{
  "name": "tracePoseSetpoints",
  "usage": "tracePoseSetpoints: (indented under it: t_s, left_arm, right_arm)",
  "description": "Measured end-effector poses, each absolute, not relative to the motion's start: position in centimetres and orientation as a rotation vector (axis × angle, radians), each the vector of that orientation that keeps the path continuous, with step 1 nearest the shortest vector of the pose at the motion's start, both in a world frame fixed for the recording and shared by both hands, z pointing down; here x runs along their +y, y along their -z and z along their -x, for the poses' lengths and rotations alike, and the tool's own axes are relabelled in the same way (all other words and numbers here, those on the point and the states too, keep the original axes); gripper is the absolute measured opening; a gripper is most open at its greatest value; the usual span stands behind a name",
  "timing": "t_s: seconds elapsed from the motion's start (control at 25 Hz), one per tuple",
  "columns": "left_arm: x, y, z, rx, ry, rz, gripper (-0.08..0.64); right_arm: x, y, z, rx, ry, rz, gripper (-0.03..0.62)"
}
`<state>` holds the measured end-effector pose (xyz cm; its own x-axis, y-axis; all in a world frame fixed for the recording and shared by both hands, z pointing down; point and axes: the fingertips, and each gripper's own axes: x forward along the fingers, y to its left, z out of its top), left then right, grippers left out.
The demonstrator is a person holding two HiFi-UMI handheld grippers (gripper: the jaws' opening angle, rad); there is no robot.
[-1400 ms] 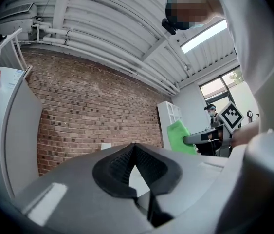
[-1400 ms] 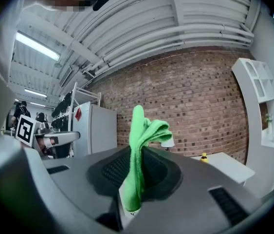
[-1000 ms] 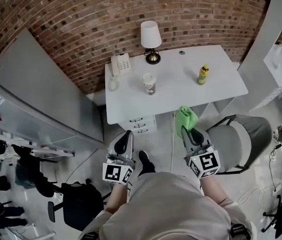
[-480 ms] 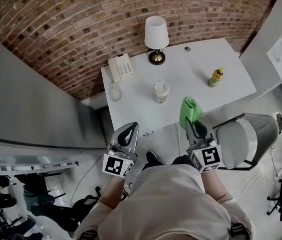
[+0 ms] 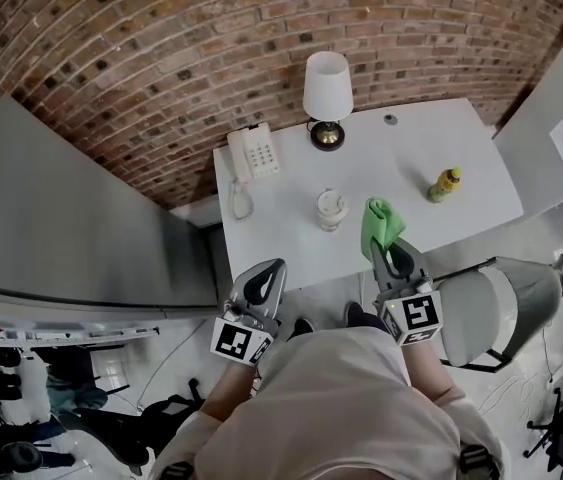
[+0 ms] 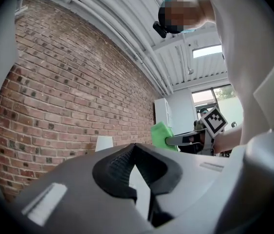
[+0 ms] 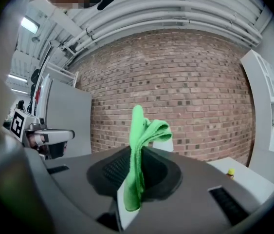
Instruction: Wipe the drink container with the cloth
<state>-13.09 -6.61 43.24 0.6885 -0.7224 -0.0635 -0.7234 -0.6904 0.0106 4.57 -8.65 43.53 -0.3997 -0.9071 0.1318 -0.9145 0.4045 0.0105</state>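
On the white table (image 5: 401,158) stand a clear lidded drink cup (image 5: 331,208) near the middle and a small yellow bottle (image 5: 446,184) to the right. My right gripper (image 5: 387,247) is shut on a green cloth (image 5: 381,222), which sticks up over the table's front edge just right of the cup. In the right gripper view the cloth (image 7: 140,140) stands pinched between the jaws, with the yellow bottle (image 7: 230,172) far off at right. Lower left, short of the table, my left gripper (image 5: 274,267) is shut and holds nothing.
A white-shaded lamp (image 5: 327,86) and a white telephone (image 5: 254,153) stand at the table's back, against the brick wall. A grey chair (image 5: 491,308) stands right of me. A grey cabinet (image 5: 71,228) is at the left.
The person has stepped closer to the table. Both grippers have come forward, and the green cloth now reaches over the table's front edge beside the cup.
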Motion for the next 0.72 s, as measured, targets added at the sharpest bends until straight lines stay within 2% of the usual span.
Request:
tracePoseSetpoints:
  t_s: [0.28,0.72]
  left_arm:
    - [-9.0,-42.3,11.0,1.435,-0.203,2.825,0.009]
    - [-10.6,-43.3,9.3,1.496,-0.126,2.816,0.009]
  right_arm:
    - [-11.2,-43.6,-5.8,-2.571,-0.061,-1.464,0.054]
    - [-13.3,-45.9,-7.5,-2.585,-0.044,-1.421,0.054]
